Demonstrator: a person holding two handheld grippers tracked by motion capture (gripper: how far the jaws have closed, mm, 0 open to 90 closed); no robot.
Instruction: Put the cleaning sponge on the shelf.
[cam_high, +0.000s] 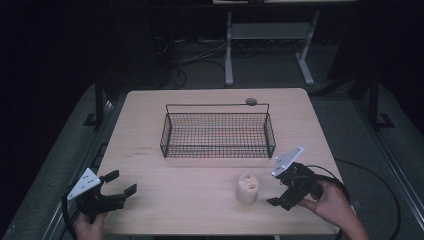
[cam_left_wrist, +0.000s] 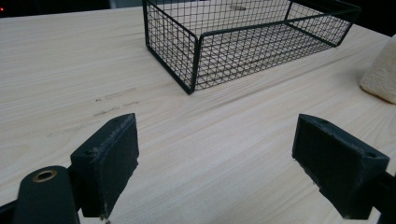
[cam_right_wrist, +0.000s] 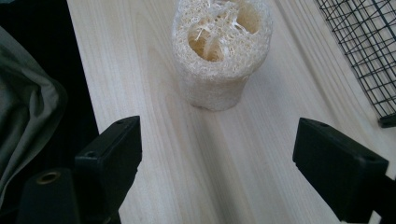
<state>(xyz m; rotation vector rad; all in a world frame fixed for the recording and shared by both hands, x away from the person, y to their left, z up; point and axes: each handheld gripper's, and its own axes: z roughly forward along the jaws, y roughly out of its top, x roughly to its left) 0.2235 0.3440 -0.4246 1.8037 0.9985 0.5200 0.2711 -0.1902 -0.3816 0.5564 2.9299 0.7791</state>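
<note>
A pale loofah piece (cam_high: 248, 187) stands upright on the wooden table (cam_high: 150, 130), in front of a black wire basket (cam_high: 217, 150) that looks empty. My right gripper (cam_high: 276, 191) is open just right of the loofah, held low near the table's front edge. In the right gripper view the loofah (cam_right_wrist: 219, 51) stands ahead of the open jaws (cam_right_wrist: 217, 154), with nothing between them. My left gripper (cam_high: 121, 183) is open at the front left, over bare wood. The left gripper view shows its jaws (cam_left_wrist: 215, 144) wide apart, the basket (cam_left_wrist: 170, 42) beyond them and the loofah (cam_left_wrist: 380, 74) at the right edge.
A small grey disc (cam_high: 251, 101) lies at the back of the table behind the basket. A basket corner (cam_right_wrist: 369, 56) shows at the right of the right gripper view, and grey cloth (cam_right_wrist: 28, 121) hangs past the table edge at its left. A desk frame (cam_high: 270, 40) stands beyond.
</note>
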